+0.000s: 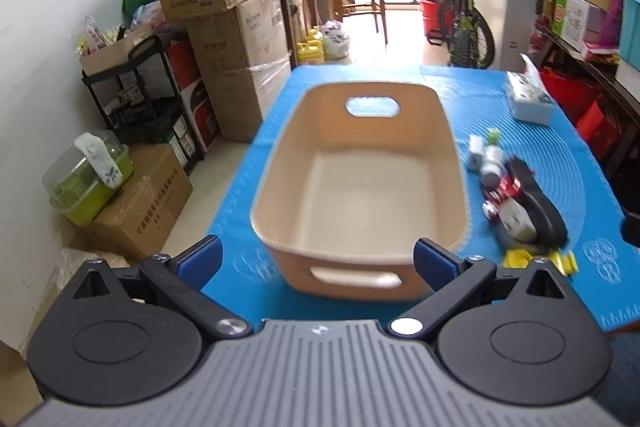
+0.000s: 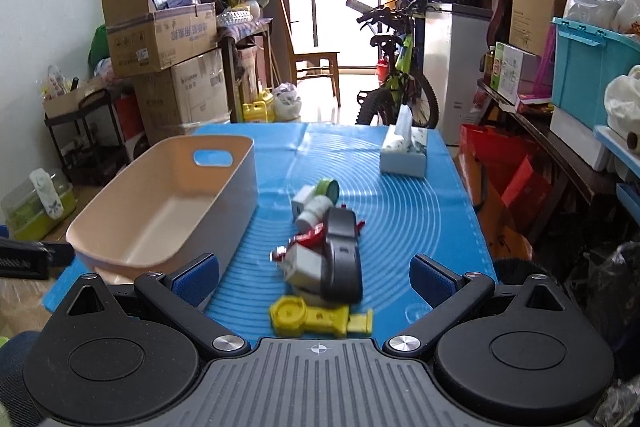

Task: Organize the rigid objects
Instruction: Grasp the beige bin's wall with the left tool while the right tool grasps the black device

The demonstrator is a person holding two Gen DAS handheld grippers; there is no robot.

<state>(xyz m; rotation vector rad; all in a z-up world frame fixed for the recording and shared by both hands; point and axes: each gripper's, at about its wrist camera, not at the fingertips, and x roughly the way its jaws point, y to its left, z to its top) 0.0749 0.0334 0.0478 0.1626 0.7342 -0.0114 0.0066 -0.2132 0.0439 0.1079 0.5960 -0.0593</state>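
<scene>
Two grippers are hovering with jaws wide, gripping nothing; the left gripper (image 1: 316, 257) is facing the empty beige bin (image 1: 360, 187) on the blue worktop (image 1: 460, 95); the right gripper (image 2: 314, 277) is nearing the cluttered pile (image 2: 324, 251), yellow piece (image 2: 316, 319) nearest; sorting is seemingly just starting, next calling for a grasp; only the right view is showing that piece whole.

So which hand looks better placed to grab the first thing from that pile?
Probably the right gripper: it is open, with the yellow toy and pile straight ahead. The left gripper, also open, faces the empty beige basket.
</scene>
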